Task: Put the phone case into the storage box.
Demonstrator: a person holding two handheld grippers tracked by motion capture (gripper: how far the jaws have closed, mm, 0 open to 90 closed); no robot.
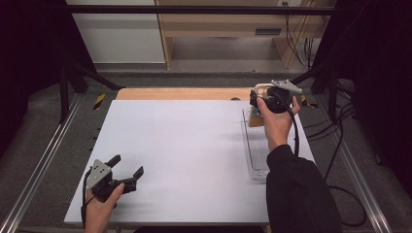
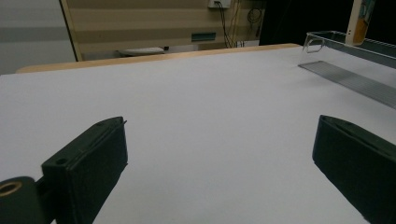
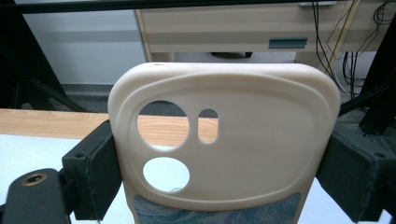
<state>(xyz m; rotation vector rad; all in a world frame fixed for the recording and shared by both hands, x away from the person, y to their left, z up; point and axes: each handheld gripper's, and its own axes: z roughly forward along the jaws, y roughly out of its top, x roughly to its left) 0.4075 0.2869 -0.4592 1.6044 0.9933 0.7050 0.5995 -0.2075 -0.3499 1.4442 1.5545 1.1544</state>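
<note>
A cream phone case (image 3: 261,140) with round and oval camera cut-outs stands upright between the jaws of my right gripper (image 3: 223,140), which is shut on its two side edges. A blue-green patterned part (image 3: 219,212) shows at the case's lower edge. From above, the right gripper (image 1: 258,99) holds the case (image 1: 262,89) over the far end of a clear tray (image 1: 255,150). My left gripper (image 1: 128,165) rests low near the table's front left corner. It is open, and bare white table shows between the jaws of the left gripper (image 2: 222,123).
The clear tray (image 2: 345,44) lies along the right side of the white table (image 1: 184,145). A tan upright piece (image 1: 255,119) stands at its far end. A wooden strip (image 1: 180,93) borders the far edge, with metal rails on both sides.
</note>
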